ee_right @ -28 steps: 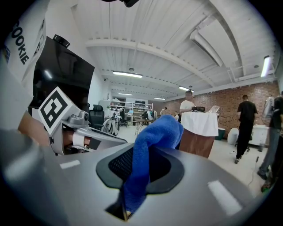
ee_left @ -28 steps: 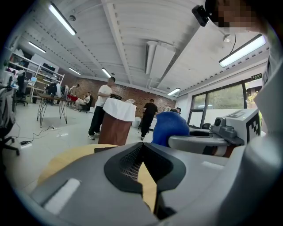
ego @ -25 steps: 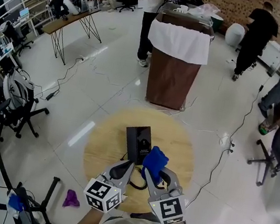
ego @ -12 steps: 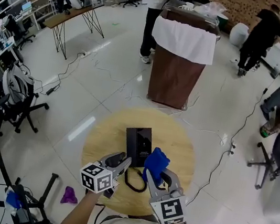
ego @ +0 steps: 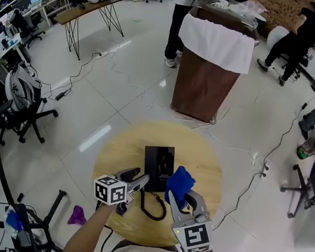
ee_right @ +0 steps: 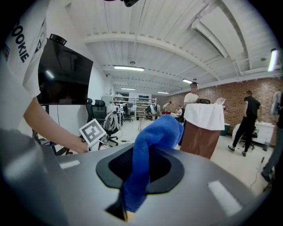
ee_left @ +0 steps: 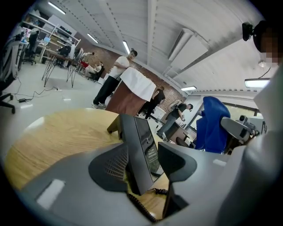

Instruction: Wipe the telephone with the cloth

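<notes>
A black telephone (ego: pixel 160 163) stands on the round wooden table (ego: pixel 121 146), with its coiled cord (ego: pixel 153 206) trailing toward me. My left gripper (ego: pixel 138 180) sits low at the phone's near left corner. In the left gripper view its jaws have just been opening and now stand wide, my left gripper (ee_left: pixel 143 155) straddling the telephone's (ee_left: pixel 135 141) edge with the right pad clear of it. My right gripper (ego: pixel 180 199) is shut on a blue cloth (ego: pixel 179 182), held just right of the phone. The cloth (ee_right: pixel 154 132) bunches up out of my right gripper (ee_right: pixel 139 167).
Beyond the table stands a brown lectern (ego: pixel 201 94) draped in a white cloth. Several people are at the back. Office chairs (ego: pixel 20 108) stand at the left, and cables run over the floor. A purple rag (ego: pixel 76 215) lies by a stand's legs.
My left gripper has swung left and down beside the phone, rolled, and opened its jaws. The right gripper with the cloth has shifted only slightly.
</notes>
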### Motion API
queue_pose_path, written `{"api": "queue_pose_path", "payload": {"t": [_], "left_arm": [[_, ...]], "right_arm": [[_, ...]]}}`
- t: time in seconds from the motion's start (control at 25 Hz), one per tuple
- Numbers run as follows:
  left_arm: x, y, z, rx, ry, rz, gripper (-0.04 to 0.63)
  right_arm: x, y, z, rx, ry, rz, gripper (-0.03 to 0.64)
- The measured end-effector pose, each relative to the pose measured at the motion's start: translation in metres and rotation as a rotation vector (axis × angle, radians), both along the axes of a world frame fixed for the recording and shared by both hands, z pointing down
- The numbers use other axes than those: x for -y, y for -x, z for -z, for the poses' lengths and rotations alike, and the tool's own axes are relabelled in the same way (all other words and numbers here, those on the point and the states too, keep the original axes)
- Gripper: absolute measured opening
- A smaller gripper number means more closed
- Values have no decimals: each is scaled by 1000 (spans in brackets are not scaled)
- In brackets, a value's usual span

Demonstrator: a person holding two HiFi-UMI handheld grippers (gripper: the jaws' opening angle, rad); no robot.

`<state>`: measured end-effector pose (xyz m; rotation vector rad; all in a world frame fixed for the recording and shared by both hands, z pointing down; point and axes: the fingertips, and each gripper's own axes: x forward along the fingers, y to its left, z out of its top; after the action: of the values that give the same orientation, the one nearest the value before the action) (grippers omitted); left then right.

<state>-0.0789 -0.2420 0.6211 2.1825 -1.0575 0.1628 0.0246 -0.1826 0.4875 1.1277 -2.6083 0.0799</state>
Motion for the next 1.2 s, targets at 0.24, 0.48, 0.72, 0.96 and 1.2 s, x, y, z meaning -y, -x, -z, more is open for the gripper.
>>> {"api": "queue_pose_path", "payload": {"t": [0.24,0.48,0.72,0.96,1.2], "left_arm": [[16,4,-25,-79,58,-10,214],[22,-2,-47,-217,170,-69,227],[21,-8,-51,-346,260,-130,225],[25,-12,-48,-387,271,-170,224],[25,-17,-52,-327,253,-216,101]], "right_arm": [[8,-3,-10,-18,21,1,61],[9,-7,-15,-28,24,4,61],[12,-15,-21,-43,52,-13,61],[14,-12,-22,-40,48,-10,61],[20,-15,-22,-40,46,-13,61]]}}
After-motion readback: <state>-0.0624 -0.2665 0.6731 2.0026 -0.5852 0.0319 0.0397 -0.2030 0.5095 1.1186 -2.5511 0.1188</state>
